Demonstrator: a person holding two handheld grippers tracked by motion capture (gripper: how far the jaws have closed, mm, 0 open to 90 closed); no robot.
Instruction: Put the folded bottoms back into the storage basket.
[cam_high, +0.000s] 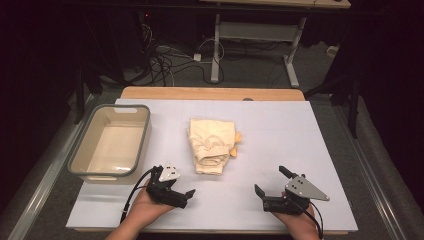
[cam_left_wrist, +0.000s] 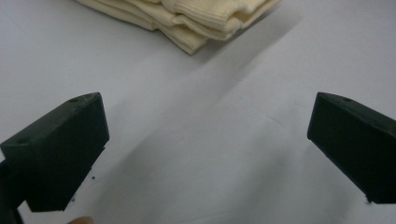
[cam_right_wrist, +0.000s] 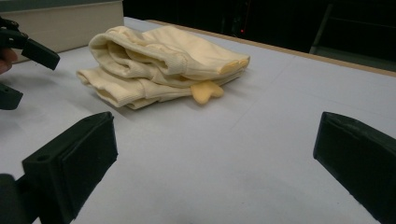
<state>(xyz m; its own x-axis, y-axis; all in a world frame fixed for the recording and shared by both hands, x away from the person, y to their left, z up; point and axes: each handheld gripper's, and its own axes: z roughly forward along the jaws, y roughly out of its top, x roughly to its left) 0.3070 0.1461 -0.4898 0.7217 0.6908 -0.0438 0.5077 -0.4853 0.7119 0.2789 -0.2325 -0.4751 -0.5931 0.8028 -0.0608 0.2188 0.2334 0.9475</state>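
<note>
folded cream garment (cam_high: 212, 145) lies ahead, between both units, long axis running away from the person; left hand-held gripper (cam_high: 186, 196) nearer. right hand-held gripper (cam_high: 270, 183) likewise released, empty.

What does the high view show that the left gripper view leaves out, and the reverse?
High view alone: the empty bin left of the folded cream garment, the person's hands, and the right tool, open. Left gripper view alone: a close look at the garment's stacked ribbed folds. Shared: the garment, the white table surface, and the left tool, open and holding nothing.
</note>
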